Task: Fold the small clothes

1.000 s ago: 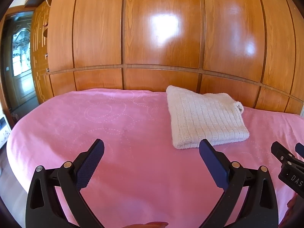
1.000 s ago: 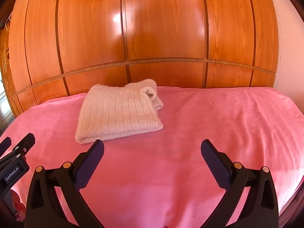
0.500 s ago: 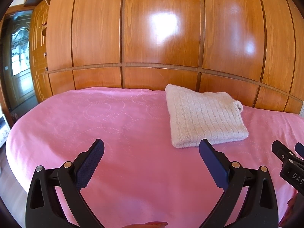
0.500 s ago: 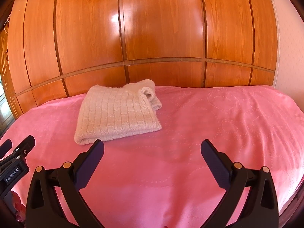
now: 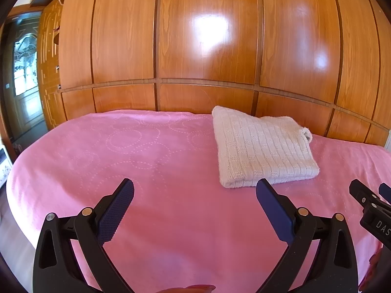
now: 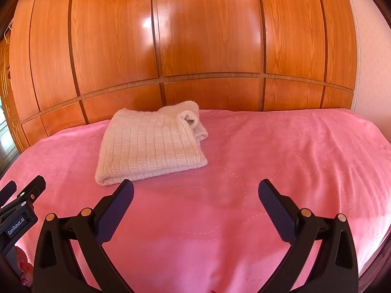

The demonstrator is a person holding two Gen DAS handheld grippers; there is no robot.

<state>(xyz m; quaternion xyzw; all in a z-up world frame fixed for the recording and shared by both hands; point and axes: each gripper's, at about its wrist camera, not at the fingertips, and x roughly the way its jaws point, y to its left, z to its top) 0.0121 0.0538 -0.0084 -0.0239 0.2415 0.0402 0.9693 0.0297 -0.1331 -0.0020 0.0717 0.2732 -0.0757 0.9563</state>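
Bedroom — pink bedspread (image 5: 171, 219), wooden wardrobe (image 5: 207, 48).

In your left wrist view, the right gripper (image 5: 374, 195) is cut off by the right edge; only a finger tip and part of a label reading "DAS" show, so you cannot tell how its jaws stand from here. In your right wrist view, the left gripper (image 6: 17, 193) is cut off by the left edge in the same way. The folded sweater (image 6: 151, 146) hides its own inner layers and the pink bedcover (image 6: 268, 161) beneath it. The bases of both grippers run off the lower edges. The doorway (image 5: 24, 78) is too distorted to read in detail.
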